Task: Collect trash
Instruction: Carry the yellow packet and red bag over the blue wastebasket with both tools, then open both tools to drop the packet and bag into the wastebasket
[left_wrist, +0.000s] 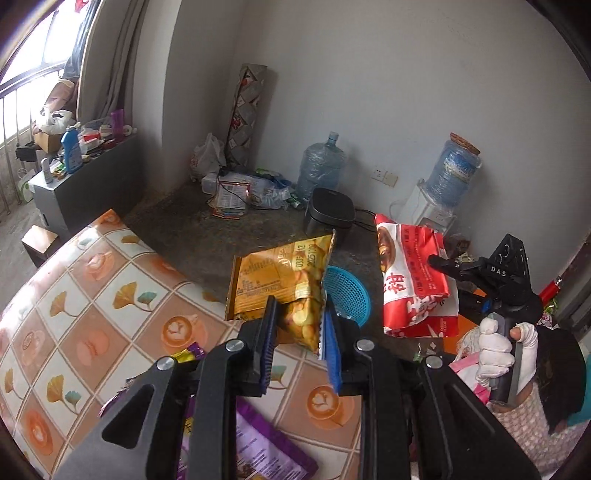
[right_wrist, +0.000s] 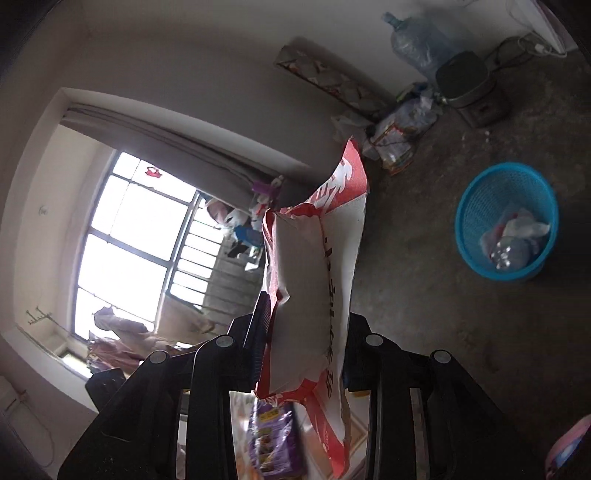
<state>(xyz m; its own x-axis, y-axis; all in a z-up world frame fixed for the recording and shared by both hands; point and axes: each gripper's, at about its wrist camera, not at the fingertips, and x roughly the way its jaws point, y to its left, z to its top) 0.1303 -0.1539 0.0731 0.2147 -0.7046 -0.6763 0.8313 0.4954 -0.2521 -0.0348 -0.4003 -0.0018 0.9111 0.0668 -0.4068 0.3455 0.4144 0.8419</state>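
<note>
The left gripper (left_wrist: 299, 325) is clamping its two pads on the lower part of a yellow snack bag (left_wrist: 280, 277), which is standing up from the jaws above the edge of the table (left_wrist: 92, 295) with the patterned cloth. Just behind that bag, down on the floor, a blue mesh basket (left_wrist: 349, 291) is partly showing. Under the left gripper a purple packet (left_wrist: 258, 450) is lying flat on the cloth. To the right, the right gripper (left_wrist: 439, 264) is pinching a red and white snack bag (left_wrist: 413, 280) by its side, and a gloved hand (left_wrist: 498, 354) is gripping its handle. In the right wrist view the right gripper (right_wrist: 301, 332) is closing on that red and white snack bag (right_wrist: 314, 280), which is rising between the pads and blocking the middle of the picture. Beyond it the blue mesh basket (right_wrist: 476, 206) is sitting on the bare concrete floor (right_wrist: 424, 258) with some crumpled plastic trash (right_wrist: 513, 240) inside. Against the far wall a large water jug (left_wrist: 321, 166) and a dark cooker (left_wrist: 328, 210) are standing on the floor.
</note>
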